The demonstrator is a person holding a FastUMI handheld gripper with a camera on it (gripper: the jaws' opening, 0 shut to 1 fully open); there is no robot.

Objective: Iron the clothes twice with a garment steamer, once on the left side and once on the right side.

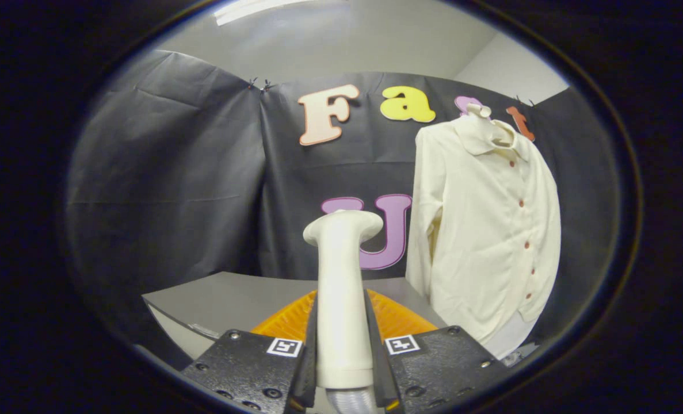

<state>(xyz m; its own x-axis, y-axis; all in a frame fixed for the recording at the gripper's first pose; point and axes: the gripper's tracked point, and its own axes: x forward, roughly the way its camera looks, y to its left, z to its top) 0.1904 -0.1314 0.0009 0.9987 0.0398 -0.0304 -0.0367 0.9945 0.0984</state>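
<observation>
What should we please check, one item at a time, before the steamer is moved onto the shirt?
1. Grip: gripper jaws closed on both sides of the steamer handle: ok.
2. Steamer upright, head above the jaws: ok.
3. Shirt hanging, buttoned front facing us: ok.
4. Contact: steamer head apart from the shirt, shirt off to its right: not ok yet.
5. Path from the head to the shirt free of objects: ok.
6. Steam coming out: cannot tell.
</observation>
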